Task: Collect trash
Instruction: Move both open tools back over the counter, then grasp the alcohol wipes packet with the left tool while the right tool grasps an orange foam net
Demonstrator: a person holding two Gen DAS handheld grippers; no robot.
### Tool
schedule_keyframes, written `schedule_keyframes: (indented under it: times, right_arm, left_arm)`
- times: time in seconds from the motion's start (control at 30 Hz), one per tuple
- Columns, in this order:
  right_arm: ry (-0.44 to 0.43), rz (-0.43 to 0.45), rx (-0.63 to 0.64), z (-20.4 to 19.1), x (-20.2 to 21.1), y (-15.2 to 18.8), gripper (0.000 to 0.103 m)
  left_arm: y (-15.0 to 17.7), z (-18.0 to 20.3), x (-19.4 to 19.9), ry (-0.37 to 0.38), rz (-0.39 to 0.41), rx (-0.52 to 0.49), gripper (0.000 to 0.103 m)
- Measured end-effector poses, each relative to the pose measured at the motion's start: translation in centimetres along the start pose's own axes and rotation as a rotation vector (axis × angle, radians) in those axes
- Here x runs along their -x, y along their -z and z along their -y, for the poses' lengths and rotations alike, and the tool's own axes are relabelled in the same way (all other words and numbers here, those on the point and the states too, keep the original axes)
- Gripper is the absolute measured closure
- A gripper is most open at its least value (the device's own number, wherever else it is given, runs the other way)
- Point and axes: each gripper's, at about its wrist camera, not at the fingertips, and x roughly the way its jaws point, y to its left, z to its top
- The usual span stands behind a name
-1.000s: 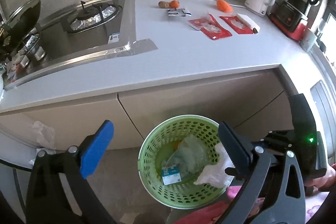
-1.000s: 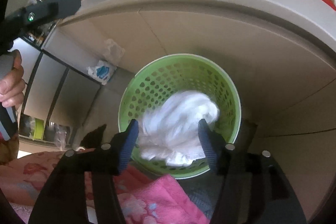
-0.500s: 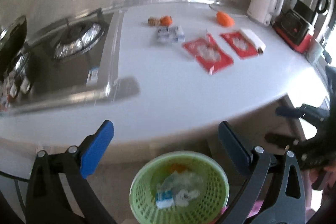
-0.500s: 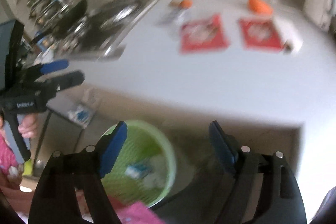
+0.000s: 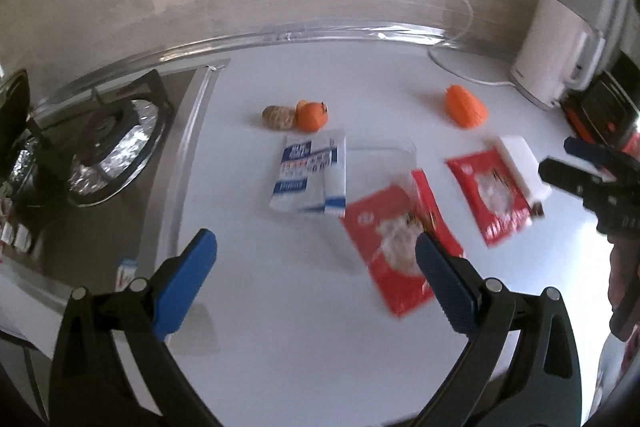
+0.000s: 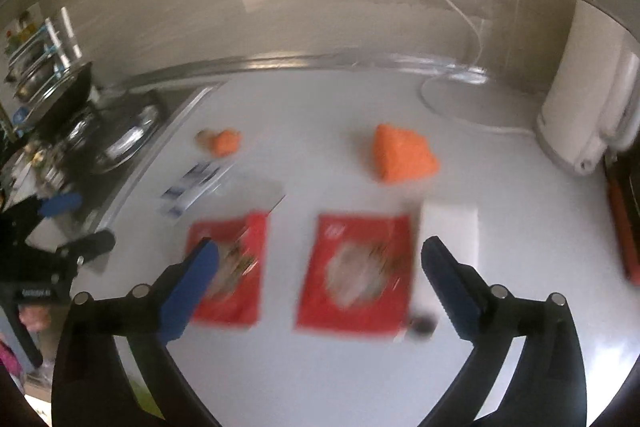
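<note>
Only your left wrist view is showing the blue-and-white sachets (image 5: 310,175) sharply. Your right hand-held gripper (image 6: 320,285) is spreading, empty, over a red packet (image 6: 356,273) lying on the table (image 6: 520,195); your left hand-held gripper (image 5: 316,279) is hanging spread, empty, beside another red packet (image 5: 394,247).

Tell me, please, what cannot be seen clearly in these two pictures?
- Print on both red packets: right wrist view, motion blur.
- Small dark thing beside the white block: blurred, unidentifiable.
- Text on the blue-white sachets: left wrist view, too small.
- Red appliance: cut off by the right edge.
</note>
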Motion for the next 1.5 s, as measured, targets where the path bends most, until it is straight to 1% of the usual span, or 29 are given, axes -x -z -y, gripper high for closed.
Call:
schedule_keyframes:
  times: [0.2, 0.3, 0.47, 0.6, 0.63, 0.7, 0.77, 0.8, 0.87, 0.9, 0.93, 0.97, 1.03, 1.07, 1.13, 1.17, 1.2, 1.23, 1.33, 1.5]
  right_arm:
    - [0.025, -0.034, 0.035, 2.7, -5.4, -3.2, 0.002]
    - [0.047, -0.061, 0.041, 3.6, -8.2, -4.2, 0.002]
    - [0.077, -0.099, 0.045, 5.0, -11.7, -4.7, 0.003]
    - [0.094, -0.116, 0.050, 5.7, -13.5, -4.9, 0.003]
    - [0.096, -0.119, 0.052, 5.7, -13.7, -4.9, 0.004]
    - [0.098, -0.122, 0.058, 5.7, -14.0, -4.9, 0.017]
    - [0.090, -0.140, 0.056, 5.7, -14.3, -4.8, 0.042]
    - [0.096, -0.140, 0.054, 5.7, -14.2, -4.7, 0.046]
    - [0.098, -0.133, 0.058, 5.8, -14.0, -4.8, 0.057]
    - [0.093, -0.131, 0.057, 5.9, -14.0, -4.8, 0.061]
    - [0.091, -0.124, 0.053, 6.0, -13.7, -4.8, 0.067]
    - [0.090, -0.122, 0.050, 6.1, -13.5, -4.8, 0.069]
    - [0.088, -0.120, 0.046, 6.2, -13.4, -4.8, 0.073]
    - [0.087, -0.116, 0.043, 6.3, -13.2, -4.8, 0.073]
    - [0.081, -0.110, 0.032, 6.4, -12.9, -4.8, 0.073]
    - [0.076, -0.105, 0.024, 6.5, -12.6, -4.9, 0.073]
    - [0.074, -0.100, 0.021, 6.4, -12.5, -4.9, 0.073]
    - [0.072, -0.092, 0.020, 6.4, -12.0, -4.9, 0.073]
    - [0.066, -0.076, 0.028, 5.9, -11.2, -5.1, 0.073]
    - [0.056, -0.062, 0.040, 4.9, -10.3, -5.3, 0.073]
  left_arm:
    - [-2.3, 0.4, -4.4, -0.020, -0.050, 0.043, 0.008]
    - [-3.0, 0.3, -6.8, -0.051, -0.084, 0.053, 0.008]
    - [-3.3, -0.3, -9.1, -0.070, -0.125, 0.077, 0.008]
    - [-3.2, -0.4, -10.4, -0.093, -0.145, 0.066, 0.008]
    - [-3.3, -0.3, -10.6, -0.096, -0.147, 0.061, 0.008]
    - [-3.3, -0.3, -10.8, -0.096, -0.149, 0.054, 0.008]
    - [-3.3, -0.2, -10.8, -0.090, -0.144, 0.044, 0.008]
    - [-3.3, -0.2, -10.9, -0.087, -0.143, 0.038, 0.009]
    - [-3.4, -0.1, -11.0, -0.085, -0.140, 0.019, 0.017]
    - [-3.5, -0.1, -11.1, -0.084, -0.141, 0.013, 0.025]
    - [-3.6, -0.2, -11.2, -0.071, -0.145, 0.011, 0.030]
    - [-3.6, -0.2, -11.2, -0.063, -0.145, 0.013, 0.033]
    - [-3.7, -0.6, -11.2, -0.046, -0.150, 0.022, 0.049]
    - [-3.7, -0.8, -11.3, -0.033, -0.155, 0.028, 0.052]
    - [-3.7, -1.1, -11.4, -0.005, -0.157, 0.037, 0.067]
    - [-3.8, -1.2, -11.4, 0.003, -0.157, 0.038, 0.072]
    - [-3.9, -1.3, -11.4, 0.011, -0.158, 0.033, 0.082]
    - [-3.9, -1.3, -11.4, 0.012, -0.159, 0.029, 0.086]
    - [-4.1, -1.6, -11.4, 0.034, -0.157, 0.025, 0.093]
    - [-4.3, -2.3, -11.1, 0.076, -0.146, 0.041, 0.095]
